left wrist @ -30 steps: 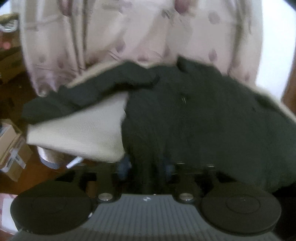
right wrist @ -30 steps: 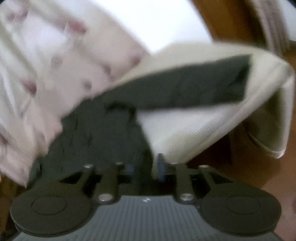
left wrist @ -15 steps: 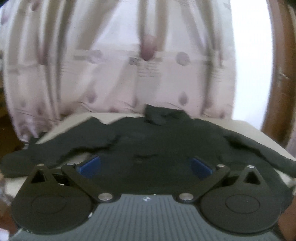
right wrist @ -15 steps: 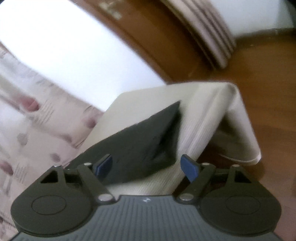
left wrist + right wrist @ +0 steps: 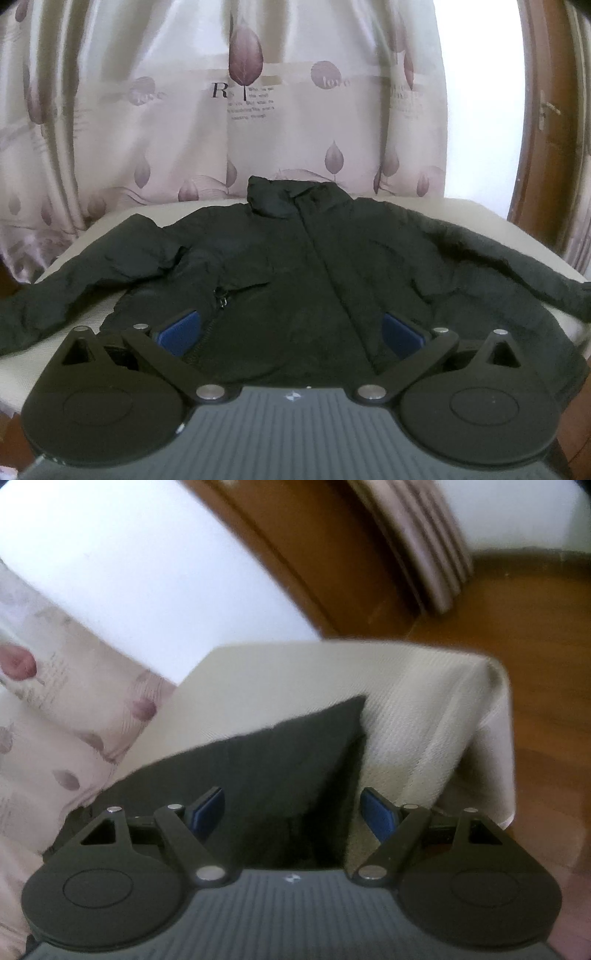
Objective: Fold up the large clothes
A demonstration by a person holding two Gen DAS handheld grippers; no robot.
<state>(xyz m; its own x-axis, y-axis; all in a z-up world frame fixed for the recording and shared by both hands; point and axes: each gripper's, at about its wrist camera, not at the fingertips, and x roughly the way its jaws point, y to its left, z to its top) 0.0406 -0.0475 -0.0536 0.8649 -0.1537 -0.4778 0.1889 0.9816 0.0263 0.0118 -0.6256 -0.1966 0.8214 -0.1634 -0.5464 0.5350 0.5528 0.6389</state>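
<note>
A black zip jacket (image 5: pixel 295 266) lies spread front-up on a table with a cream cloth (image 5: pixel 110 225), collar at the far side and both sleeves stretched outward. My left gripper (image 5: pixel 291 332) is open and empty, hovering over the jacket's lower hem near the zipper. My right gripper (image 5: pixel 293 808) is open and empty, over the end of the jacket's right sleeve (image 5: pixel 280 760) near the table's corner (image 5: pixel 491 672).
A pale curtain with leaf prints (image 5: pixel 240 110) hangs behind the table. A brown wooden door frame (image 5: pixel 543 129) stands at the right. Wooden floor (image 5: pixel 546 635) lies beyond the table's right corner, where the cloth (image 5: pixel 424 716) drapes down.
Both grippers were shut on the jacket a second ago; they opened, let it go and pulled back. The jacket now lies flat and the views have steadied.
</note>
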